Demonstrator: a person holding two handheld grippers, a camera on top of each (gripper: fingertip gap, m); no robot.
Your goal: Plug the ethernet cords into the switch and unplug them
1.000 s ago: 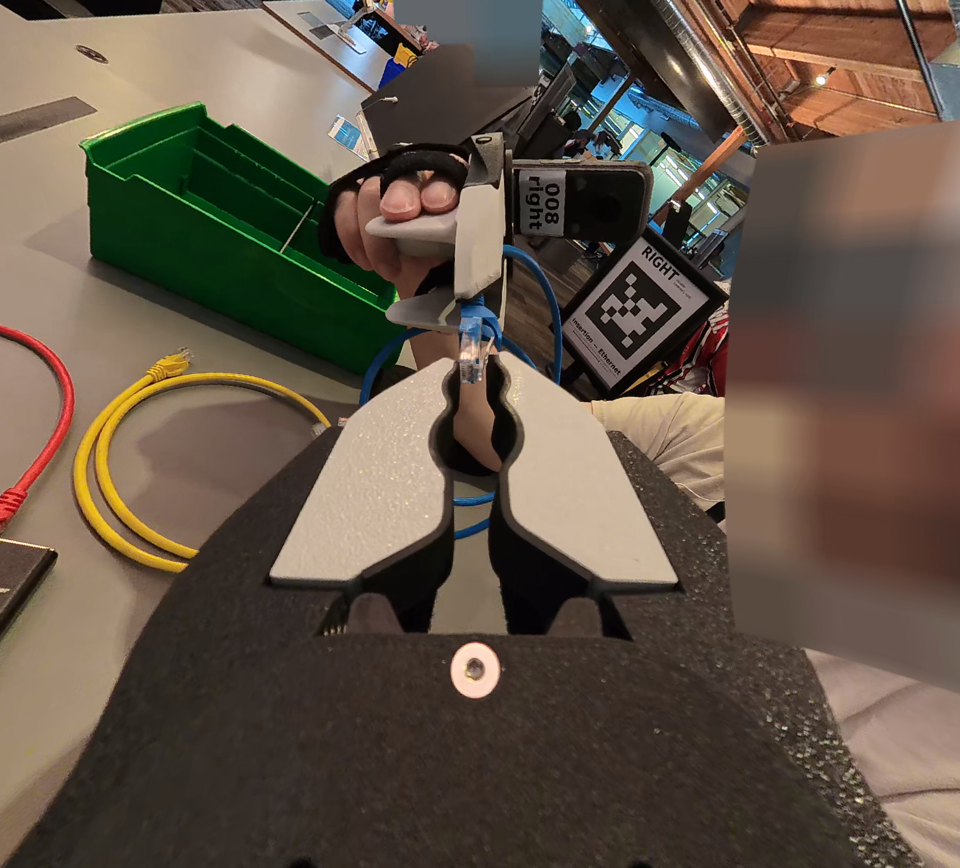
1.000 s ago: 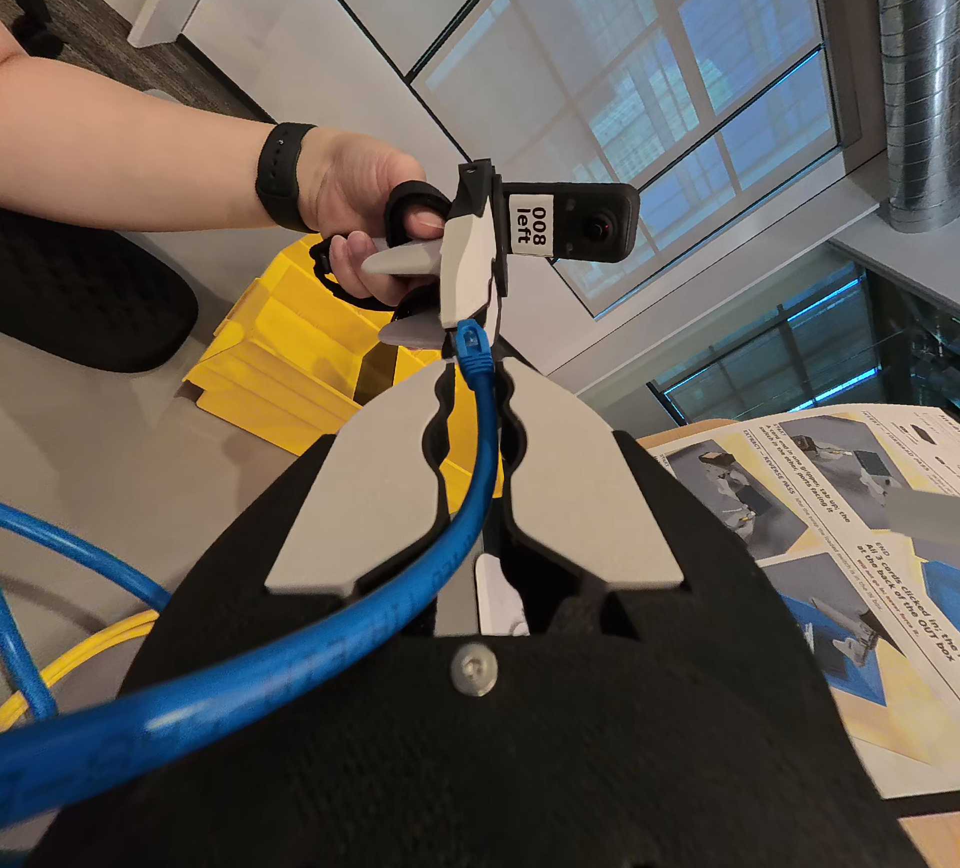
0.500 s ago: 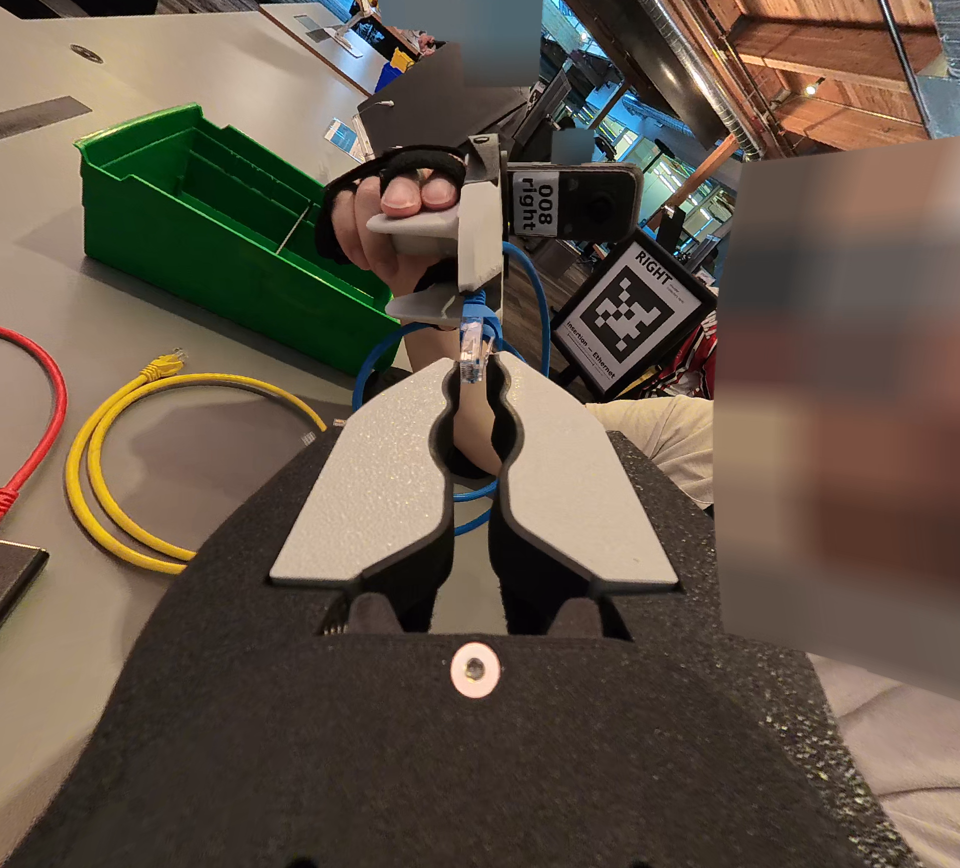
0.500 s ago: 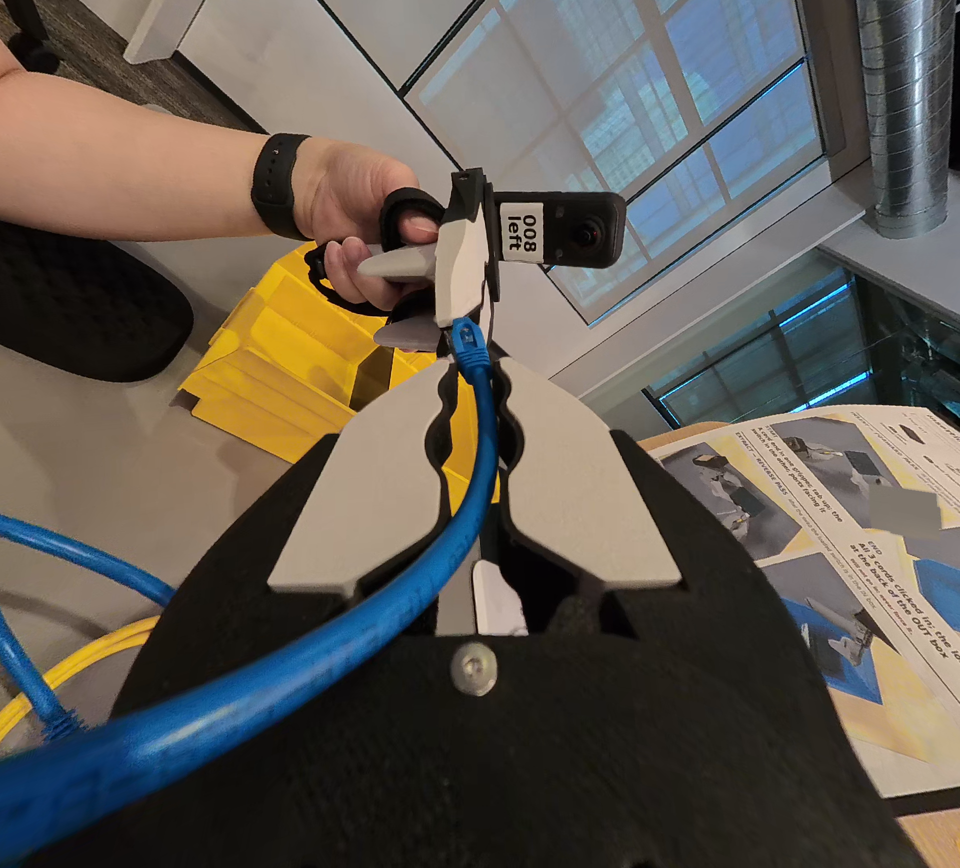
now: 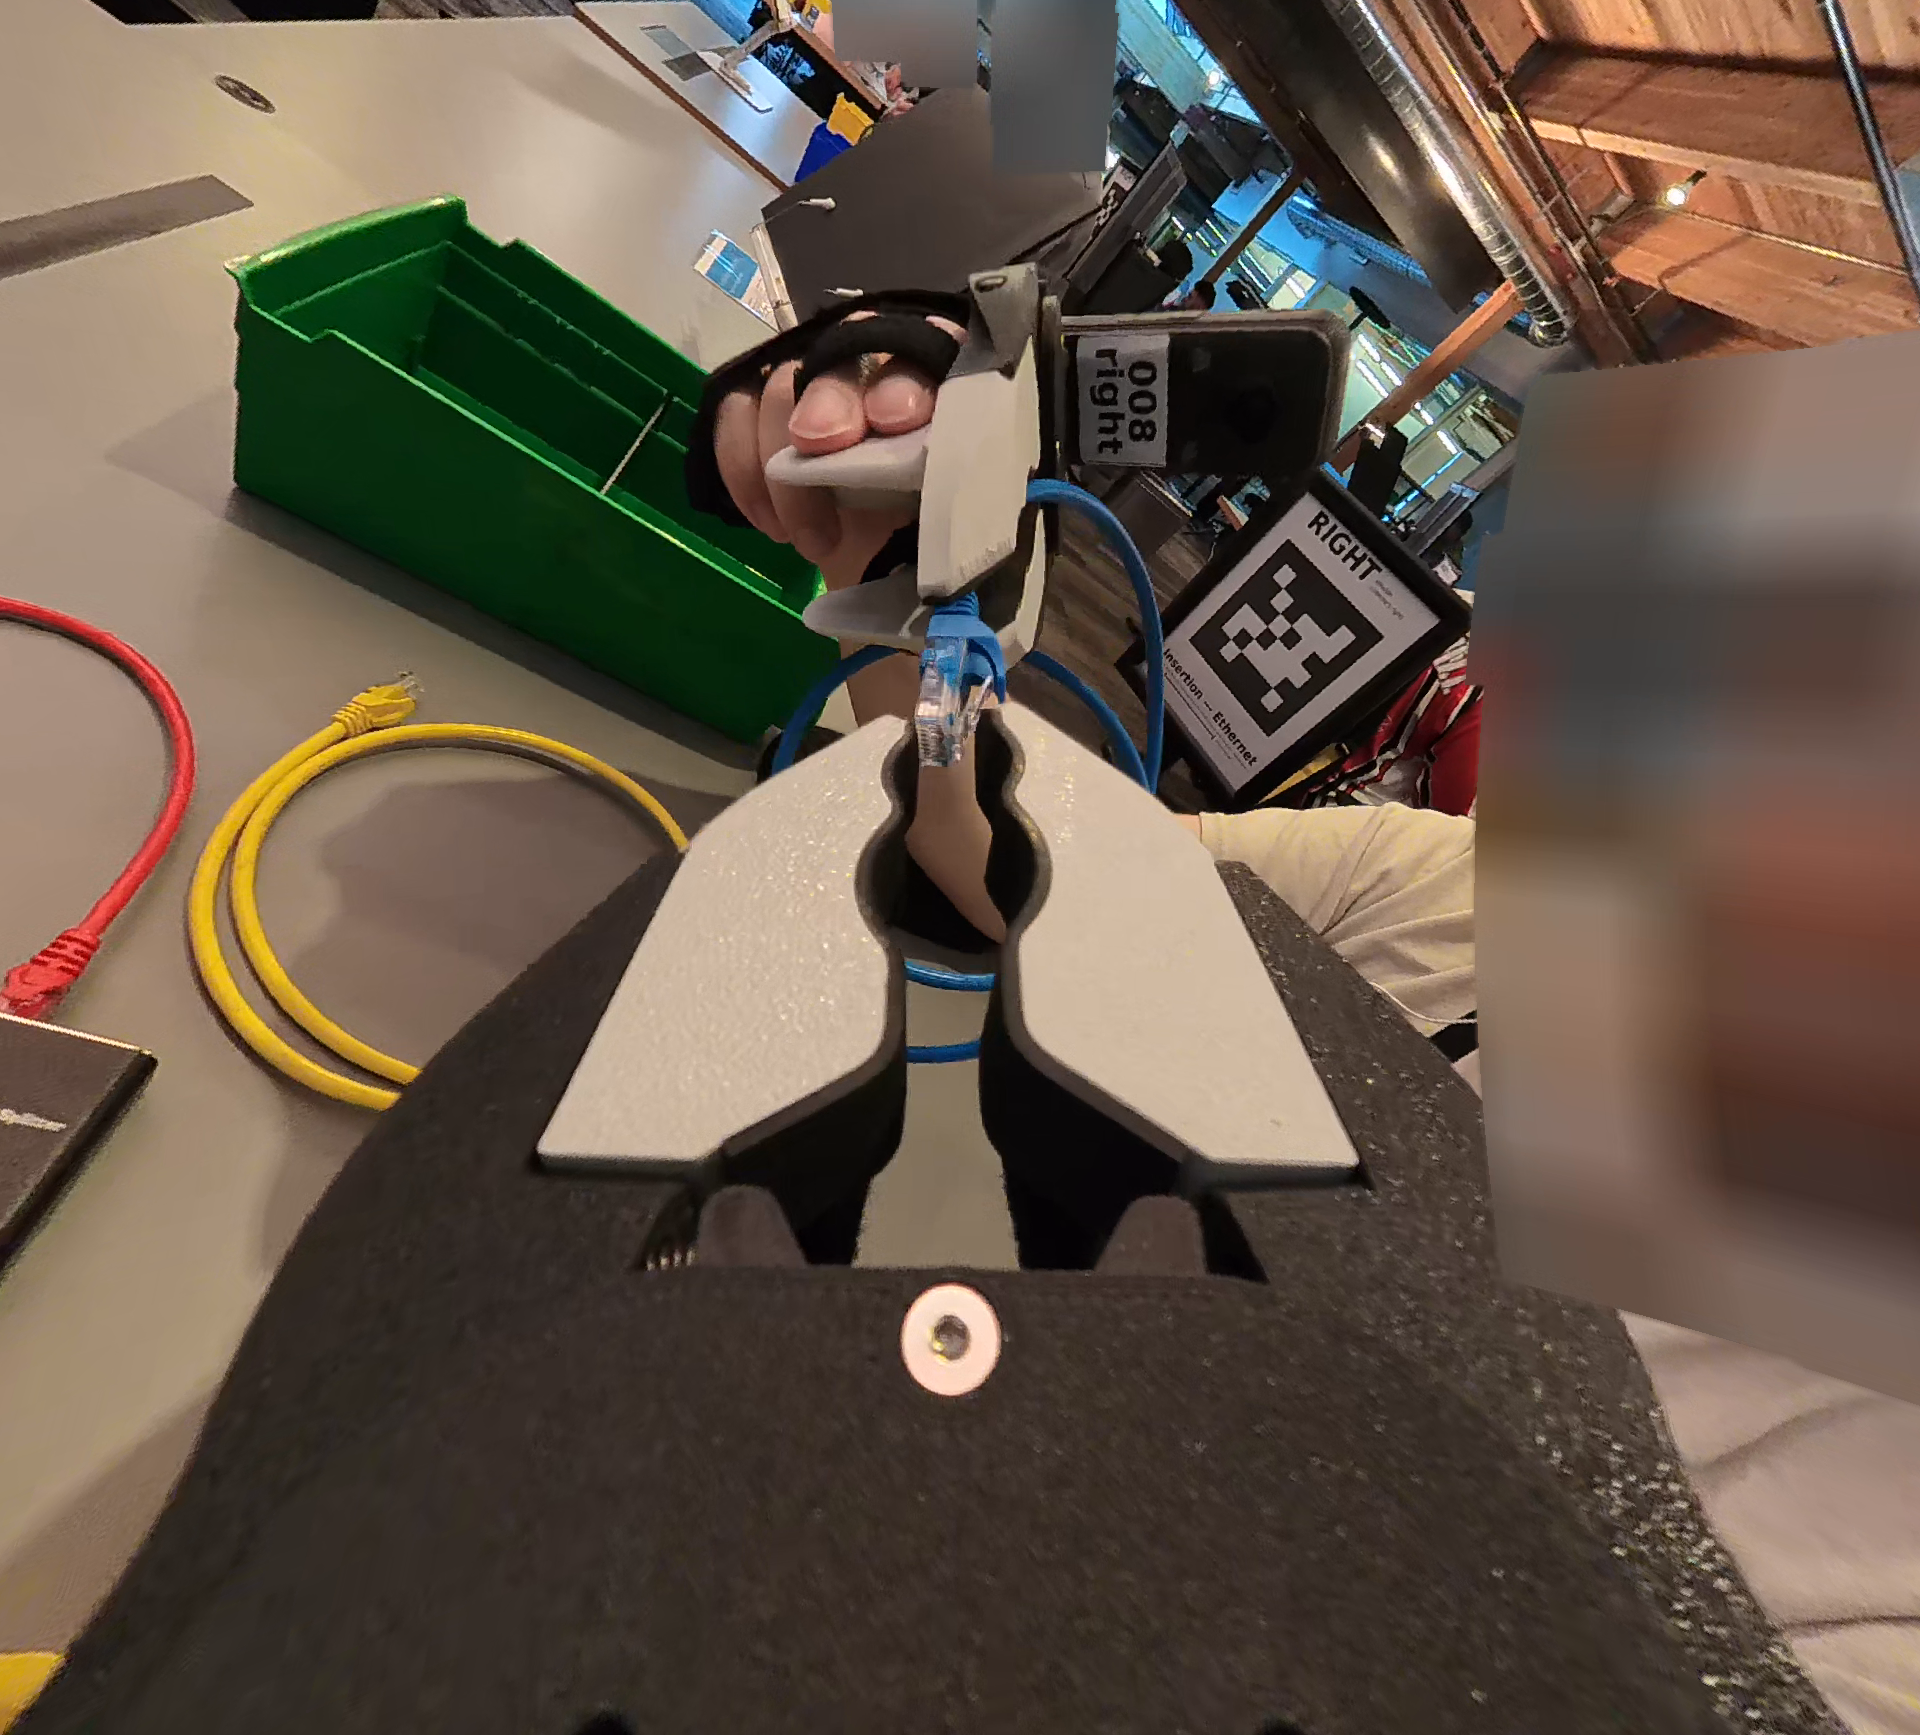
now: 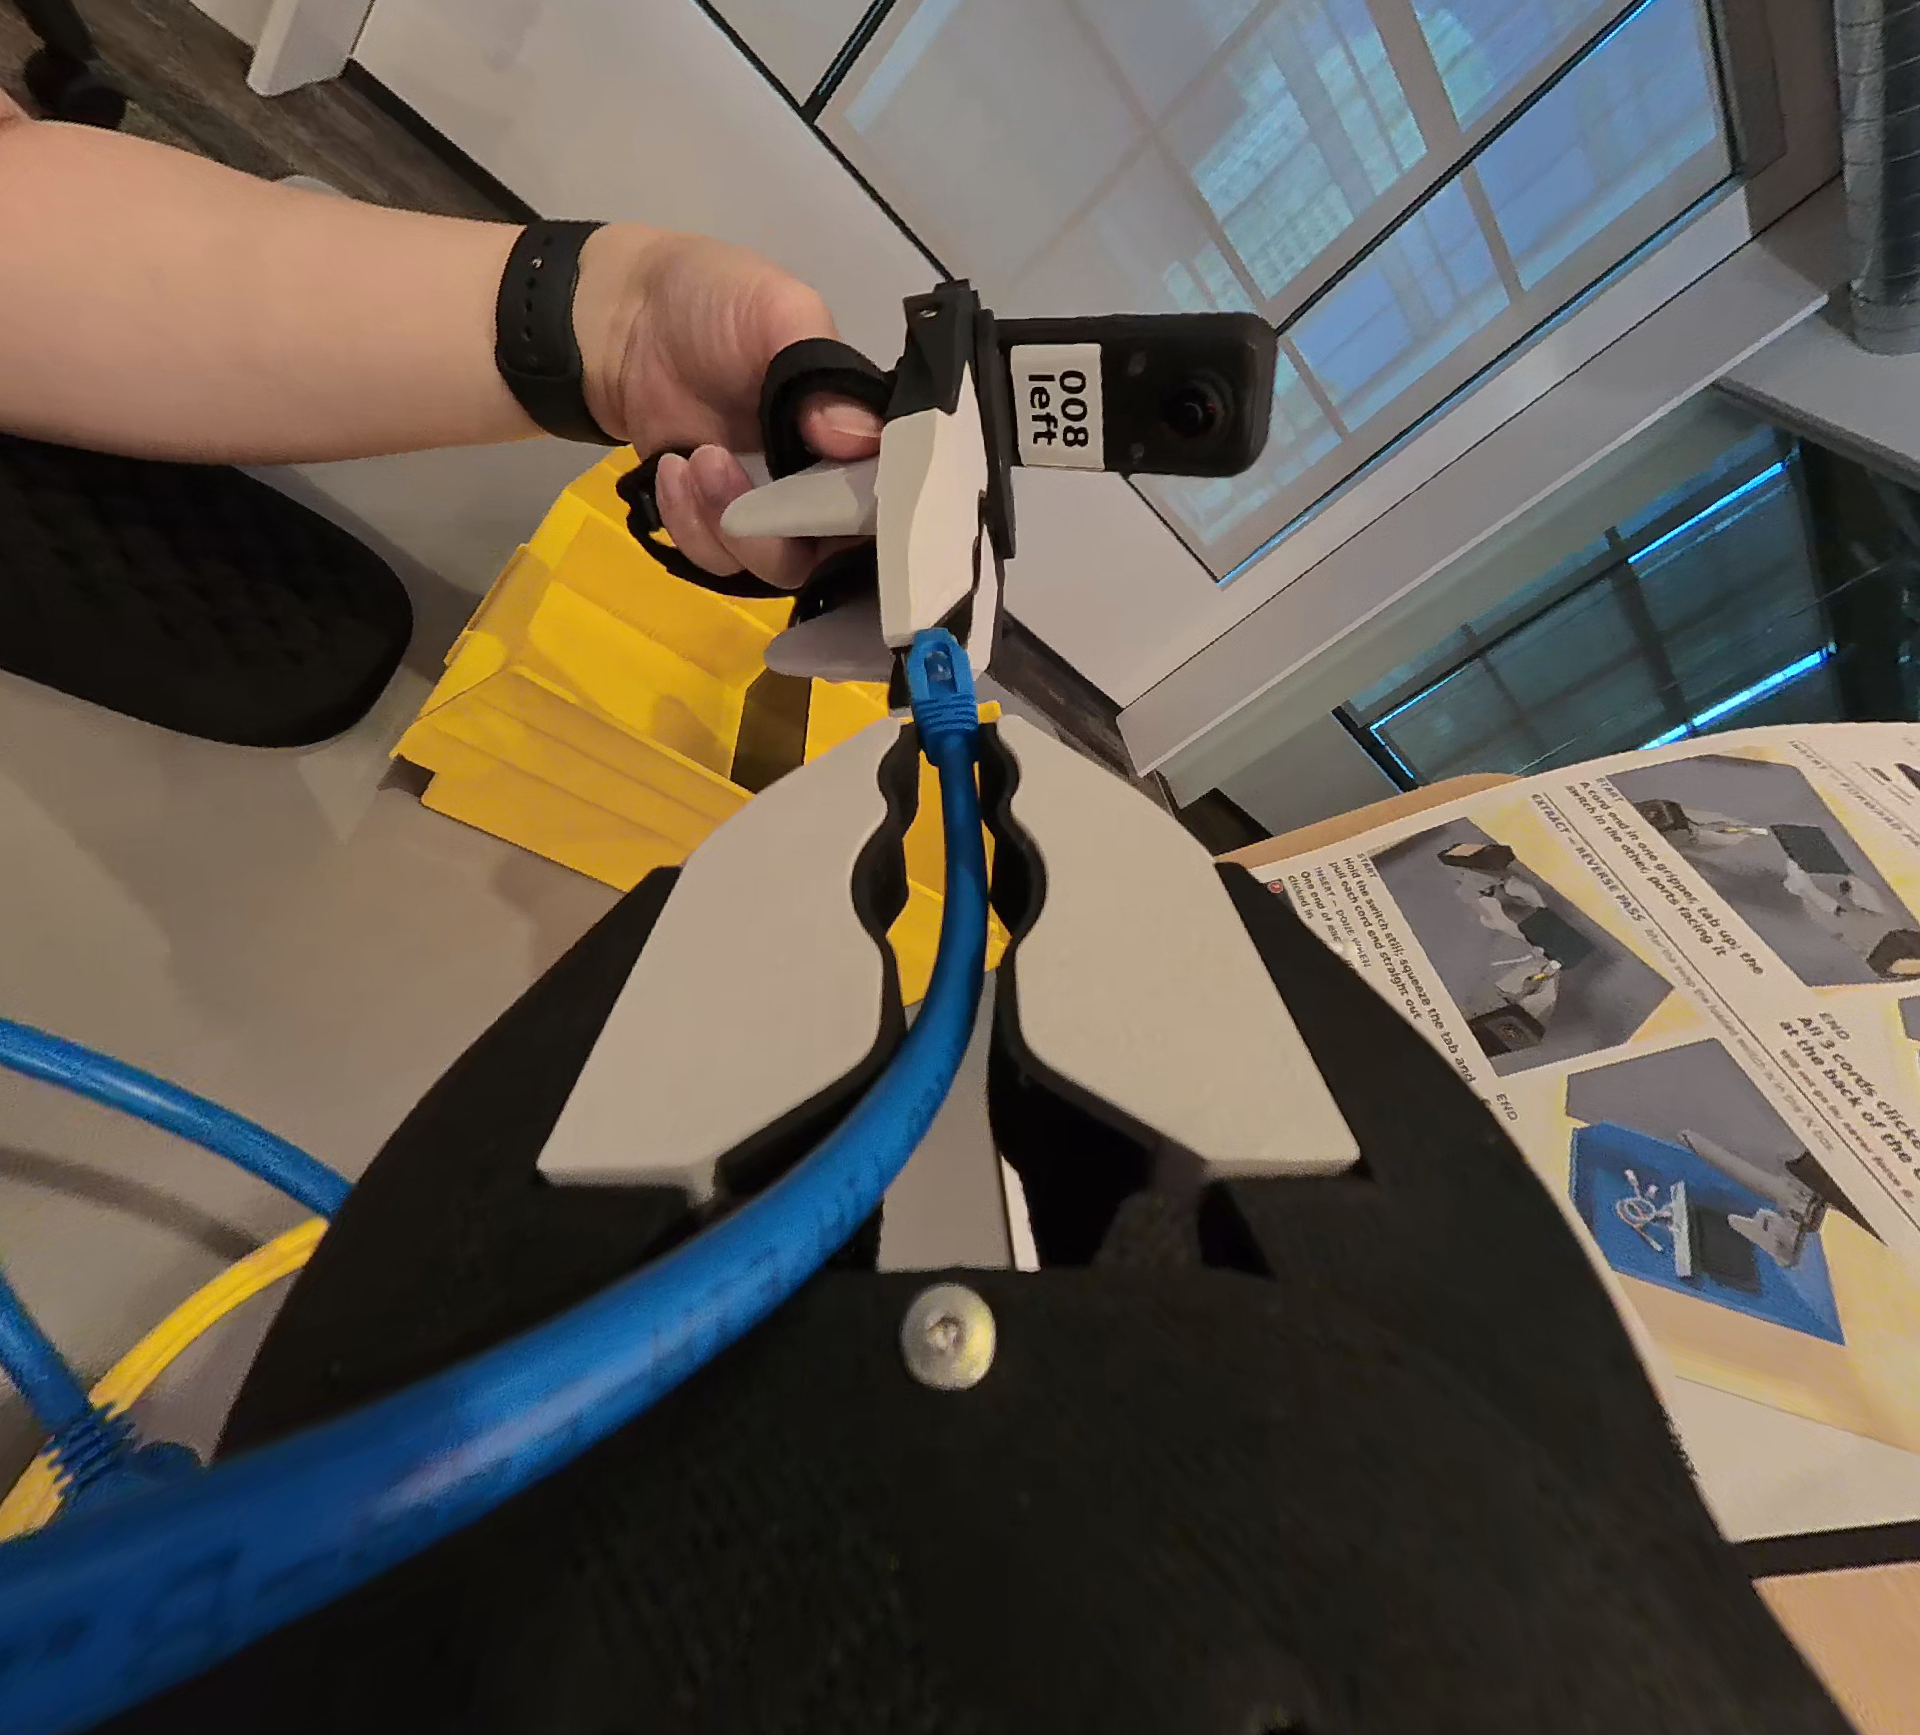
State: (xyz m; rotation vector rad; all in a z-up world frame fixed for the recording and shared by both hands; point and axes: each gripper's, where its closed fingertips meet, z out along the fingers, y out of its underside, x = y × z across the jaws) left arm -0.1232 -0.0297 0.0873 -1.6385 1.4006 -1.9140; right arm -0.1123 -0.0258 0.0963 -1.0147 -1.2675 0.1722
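While both handheld grippers face each other above a grey table, the right gripper has its jaws closed on a blue ethernet cord just behind the boot, its grey fingers pressing each side. The cord's clear plug points at the left gripper, whose jaws stand slightly apart, the plug tip between their ends; whether they touch it cannot be told. The cord's slack loops down behind the right gripper. On the table lie a coiled yellow cord, a red cord, a green bin and a yellow bin. A black device corner shows at the left edge. An instruction sheet lies to the right.
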